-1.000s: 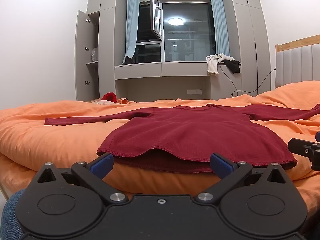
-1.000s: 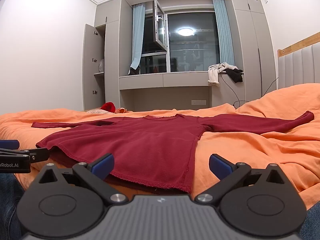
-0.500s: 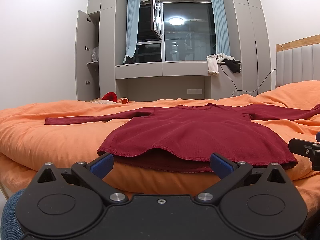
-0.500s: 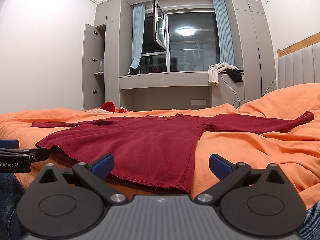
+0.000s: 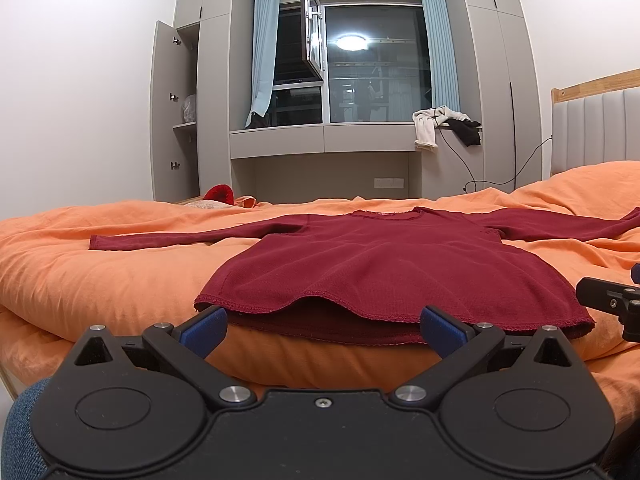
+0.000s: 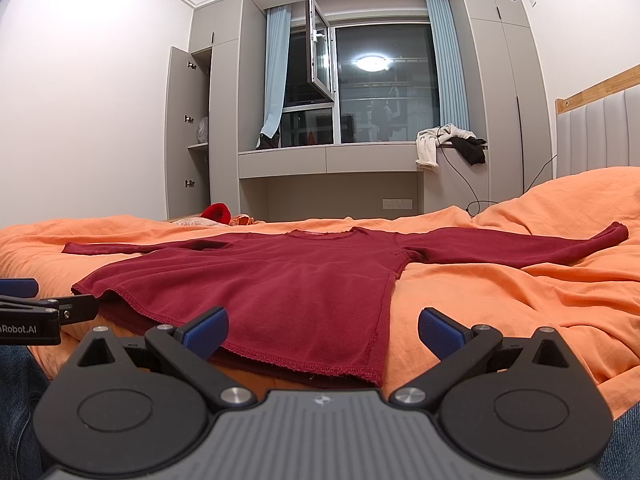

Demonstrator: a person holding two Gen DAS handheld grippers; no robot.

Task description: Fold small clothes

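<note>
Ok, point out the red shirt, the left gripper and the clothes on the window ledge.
Shirt (image 5: 380, 264): left wrist view, middle of its body.
Left gripper (image 5: 322, 326): left wrist view, midway between the blue fingertips.
Clothes (image 6: 428, 146): right wrist view, the white garment hanging off the ledge.

A bed (image 5: 80, 272) under a rumpled orange cover carries everything. A dark red shirt (image 5: 380, 264) lies spread flat on it, hem toward the near edge, neck toward the far side, both long sleeves stretched straight out to left and right. The hem lifts slightly in the middle, showing the lower layer. At the far left edge of the bed sit a red thing (image 6: 216, 212) and a pale cloth (image 6: 192, 221), well apart from the shirt; what they are cannot be told.
</note>
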